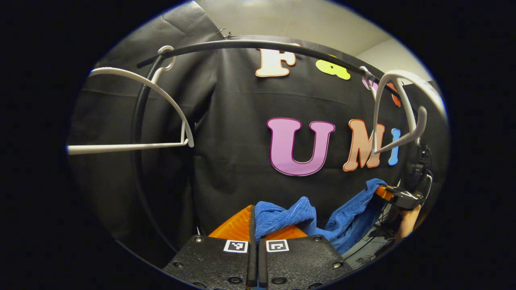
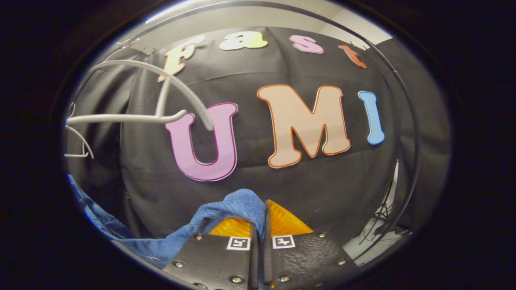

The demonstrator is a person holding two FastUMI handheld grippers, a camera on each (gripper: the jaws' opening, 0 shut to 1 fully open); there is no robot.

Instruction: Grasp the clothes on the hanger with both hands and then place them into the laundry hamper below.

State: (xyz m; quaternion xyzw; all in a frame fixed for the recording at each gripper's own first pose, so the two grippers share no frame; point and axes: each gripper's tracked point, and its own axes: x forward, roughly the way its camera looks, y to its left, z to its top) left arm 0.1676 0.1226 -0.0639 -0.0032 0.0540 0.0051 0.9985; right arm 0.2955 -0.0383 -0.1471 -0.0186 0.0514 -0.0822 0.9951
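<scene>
Left gripper view, L to R: white hanger [image 1: 133, 117] hangs w/ its hook on the dark curved rail [image 1: 258, 44], bare, no cloth on it. At bottom centre the left gripper [image 1: 255, 225] has its fingers pressed together, clenched on one end of the blue cloth [image 1: 282, 217]; cloth bunches up just above the fingertips. From there it sags and then rises twd the right, where the other gripper [image 1: 393, 195] holds its far end, w/ a hand [image 1: 409, 221] behind it. Above that, a 2nd white hanger [image 1: 399, 108] hangs on the rail's right part, also bare. Cloth is off both hangers, strung between the 2 grippers, below hanger level.

Right gripper view, L to R: blue cloth [image 2: 133, 237] trails in from the left edge, low, and climbs to bottom centre. Small hanger [image 2: 76, 137] at far left; a nearer white hanger [image 2: 157, 104] upper left, bare. At bottom centre the right gripper [image 2: 260, 225] is closed tight, cloth draped over its left finger and pinched in the narrow slit between the 2. Rail [image 2: 411, 133] curves down at right. Hamper: can't tell where.
</scene>
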